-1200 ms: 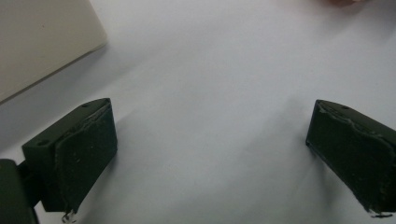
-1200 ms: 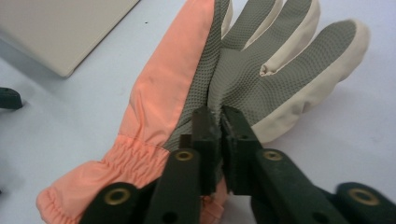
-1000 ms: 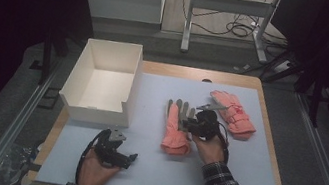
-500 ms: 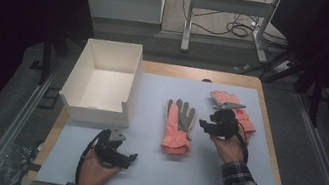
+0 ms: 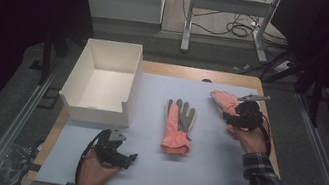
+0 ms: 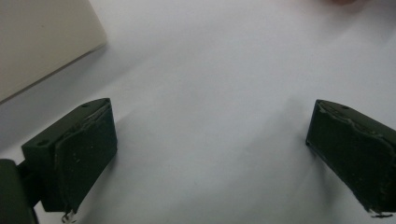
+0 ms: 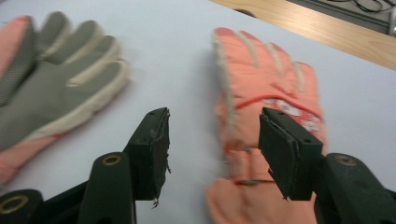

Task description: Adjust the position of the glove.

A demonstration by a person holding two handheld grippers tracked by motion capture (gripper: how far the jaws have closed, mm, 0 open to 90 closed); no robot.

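The far-right salmon glove (image 7: 266,107) now sits under our right gripper (image 7: 212,149), jaws just opened and empty after leaving the middle glove (image 5: 178,125), ready to grasp.

Lab: dark room, floor cables (image 5: 236,29), mat-covered table (image 5: 218,182)

Padded orange cloth glove (image 7: 266,93), grey grippy-palmed glove (image 5: 178,125), matt white cardboard box (image 5: 98,112), bare wooden table (image 5: 235,79)

At frame centre lies a salmon-pink glove (image 5: 178,125) with grey palm and cream trim; upper right, an all-pink glove (image 7: 266,116) with cream stripes. White box (image 5: 103,82), pale lavender mat (image 5: 200,169), black tongs (image 7: 212,149).
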